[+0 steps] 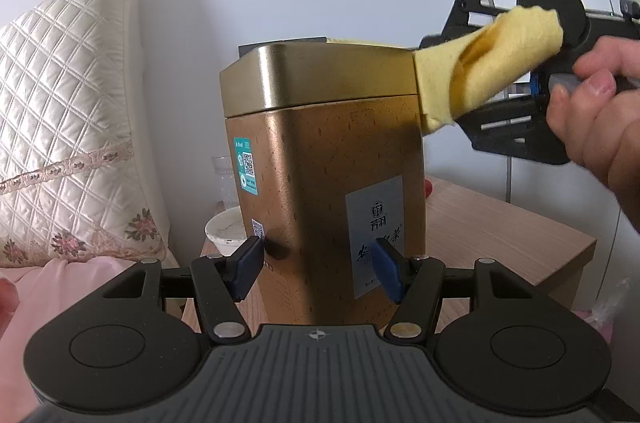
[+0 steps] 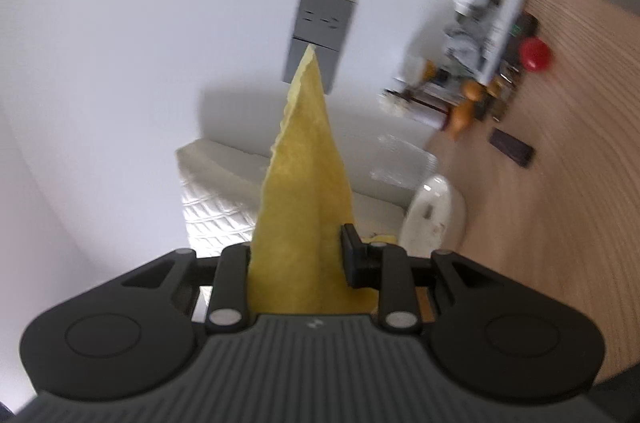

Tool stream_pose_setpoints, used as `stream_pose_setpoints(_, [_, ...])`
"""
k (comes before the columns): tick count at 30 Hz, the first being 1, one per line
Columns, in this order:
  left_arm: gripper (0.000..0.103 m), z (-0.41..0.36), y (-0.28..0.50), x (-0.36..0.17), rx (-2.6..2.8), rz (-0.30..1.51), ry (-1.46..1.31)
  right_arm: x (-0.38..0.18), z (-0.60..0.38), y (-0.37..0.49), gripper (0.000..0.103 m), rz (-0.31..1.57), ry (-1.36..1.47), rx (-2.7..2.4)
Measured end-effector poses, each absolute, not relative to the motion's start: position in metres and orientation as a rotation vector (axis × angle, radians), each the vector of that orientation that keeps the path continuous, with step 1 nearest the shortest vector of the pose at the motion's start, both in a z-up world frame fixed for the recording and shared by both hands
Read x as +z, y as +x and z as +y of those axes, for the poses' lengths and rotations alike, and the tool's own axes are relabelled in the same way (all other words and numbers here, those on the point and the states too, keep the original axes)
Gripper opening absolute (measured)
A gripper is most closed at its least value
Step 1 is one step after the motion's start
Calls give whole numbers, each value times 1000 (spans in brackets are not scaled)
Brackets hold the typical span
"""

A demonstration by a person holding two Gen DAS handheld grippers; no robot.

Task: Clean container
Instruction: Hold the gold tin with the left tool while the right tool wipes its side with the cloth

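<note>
A gold tea tin (image 1: 324,159) with a lid stands upright on a wooden bedside table (image 1: 500,223). My left gripper (image 1: 320,269) is shut on the tin's lower part, a blue pad (image 1: 248,267) on each side. My right gripper (image 2: 304,259) is shut on a yellow cloth (image 2: 306,191). In the left wrist view the right gripper (image 1: 516,63) is held by a hand at the upper right, and the cloth (image 1: 480,71) lies across the tin's lid top and hangs over its right edge. The tin does not show in the right wrist view.
A quilted cream pillow (image 1: 68,119) leans at the left. A white bowl (image 1: 226,229) and a clear glass (image 1: 224,179) stand behind the tin. The right wrist view shows a wall socket (image 2: 320,35), a red object (image 2: 536,53), a dark phone (image 2: 512,147) and clutter on the table.
</note>
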State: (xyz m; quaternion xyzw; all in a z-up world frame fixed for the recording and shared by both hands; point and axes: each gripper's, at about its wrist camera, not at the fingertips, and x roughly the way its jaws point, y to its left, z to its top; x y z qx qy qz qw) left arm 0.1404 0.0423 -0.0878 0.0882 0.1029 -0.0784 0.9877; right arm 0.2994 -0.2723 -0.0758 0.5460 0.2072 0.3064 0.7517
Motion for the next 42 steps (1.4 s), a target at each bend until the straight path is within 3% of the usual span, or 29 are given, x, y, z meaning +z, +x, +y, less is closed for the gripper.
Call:
stream_pose_setpoints(7, [65,41,137,-89,-159,208,181,-110,-272,299,29,548,1216,589])
stream_pose_setpoints(16, [65,40,135,-90,-155,215,193,-79,-271,299,29,456,1174,667])
stream_pose_setpoints(24, [64,41,134,-91,-159,215,192,-117,-273,298,29,531,1281,625])
stream_pose_setpoints(32, [65,39,130,-92,-154,213,197,-102,-273,303,29,481,1310,700])
stream_pose_setpoints(42, [65,38,127,-94,-155,204,194,-130,-274,303,30,550,1402,650])
